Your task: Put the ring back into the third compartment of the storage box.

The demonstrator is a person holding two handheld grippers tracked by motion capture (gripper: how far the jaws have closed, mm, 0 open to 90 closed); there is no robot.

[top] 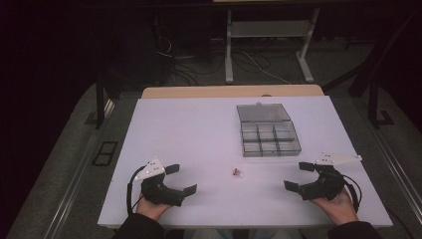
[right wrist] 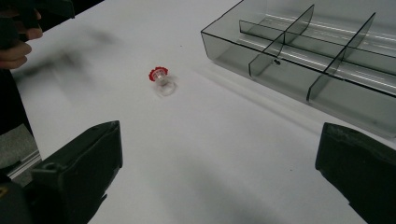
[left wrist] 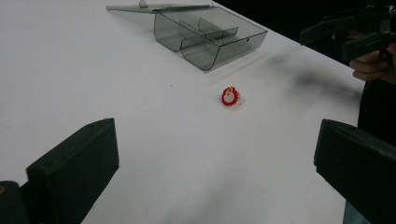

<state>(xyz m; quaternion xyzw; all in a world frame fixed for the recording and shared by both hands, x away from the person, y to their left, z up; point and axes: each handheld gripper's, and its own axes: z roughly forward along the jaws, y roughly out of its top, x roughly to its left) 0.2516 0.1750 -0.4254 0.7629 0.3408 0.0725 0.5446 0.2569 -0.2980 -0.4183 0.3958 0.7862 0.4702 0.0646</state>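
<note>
A small clear part with a red toothed rim [top: 237,173] lies on its side on the white table [top: 199,129], between the two grippers. It appears ahead of the jaws in the left gripper view [left wrist: 229,96] and in the right gripper view [right wrist: 161,78]. My left gripper [top: 180,179] rests near the front edge, left of the part, open and empty. My right gripper [top: 300,175] sits to the part's right, also open and empty. A smoky clear compartment box [top: 268,136] stands open behind the part, its lid laid flat at the back.
The box [right wrist: 317,56] has several empty compartments split by dividers. A wooden strip [top: 231,91] edges the table's far side. Beyond it are table legs and cables on the floor [top: 239,59]. The other hand with its gripper [left wrist: 369,37] shows at the upper right.
</note>
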